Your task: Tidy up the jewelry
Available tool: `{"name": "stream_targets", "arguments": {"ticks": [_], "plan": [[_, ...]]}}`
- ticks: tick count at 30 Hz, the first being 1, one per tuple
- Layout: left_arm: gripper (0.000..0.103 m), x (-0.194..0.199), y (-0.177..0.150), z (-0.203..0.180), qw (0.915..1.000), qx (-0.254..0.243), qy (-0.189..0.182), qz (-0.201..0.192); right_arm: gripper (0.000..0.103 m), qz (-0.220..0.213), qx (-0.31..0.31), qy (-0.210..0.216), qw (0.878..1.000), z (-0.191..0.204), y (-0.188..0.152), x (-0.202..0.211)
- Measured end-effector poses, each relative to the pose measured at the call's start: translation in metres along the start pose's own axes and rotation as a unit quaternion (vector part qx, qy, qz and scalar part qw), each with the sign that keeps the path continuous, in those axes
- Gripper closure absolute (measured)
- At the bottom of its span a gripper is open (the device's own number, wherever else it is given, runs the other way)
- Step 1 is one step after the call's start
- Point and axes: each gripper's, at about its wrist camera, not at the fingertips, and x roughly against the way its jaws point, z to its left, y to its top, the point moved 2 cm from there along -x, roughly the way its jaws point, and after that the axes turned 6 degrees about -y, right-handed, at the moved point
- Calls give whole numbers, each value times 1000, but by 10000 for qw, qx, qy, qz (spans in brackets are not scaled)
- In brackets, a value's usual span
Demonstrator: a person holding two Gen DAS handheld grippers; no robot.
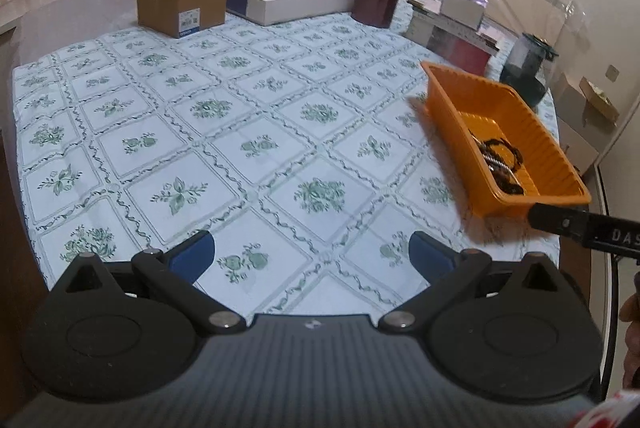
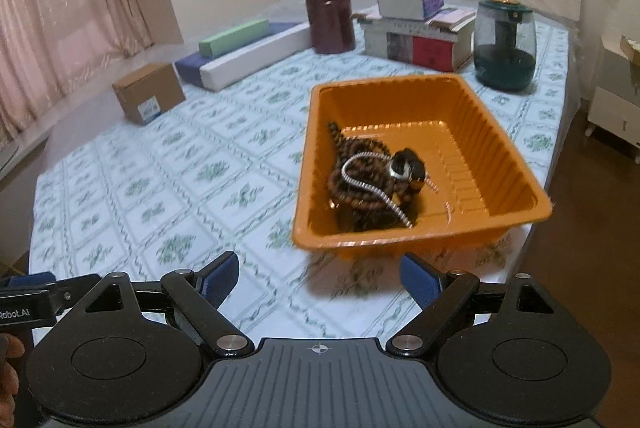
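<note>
Two grippers' jaws spread, left gripper reading "Robot.AI", right gripper "DAS", cardboard box "OMRON"

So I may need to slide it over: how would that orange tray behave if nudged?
The orange tray looks thin ribbed plastic, probably light, so it likely slides easily. The jewelry piled at one end might make it pivot.

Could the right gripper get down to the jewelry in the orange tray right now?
Probably yes. The right gripper is open and empty, aimed at the orange tray, and the jewelry lies uncovered near the near wall, with only bare tablecloth between.
</note>
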Motion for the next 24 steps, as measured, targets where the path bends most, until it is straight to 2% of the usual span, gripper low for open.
{"name": "stream_targets", "arguments": {"ticks": [14, 24], "plan": [[1, -6, -4, -25, 9991, -374, 158, 140, 16, 286, 276, -32, 9992, 6, -10, 2], [1, -14, -1, -19, 9993, -166, 267, 226, 16, 309, 349, -34, 9989, 6, -7, -2]]}}
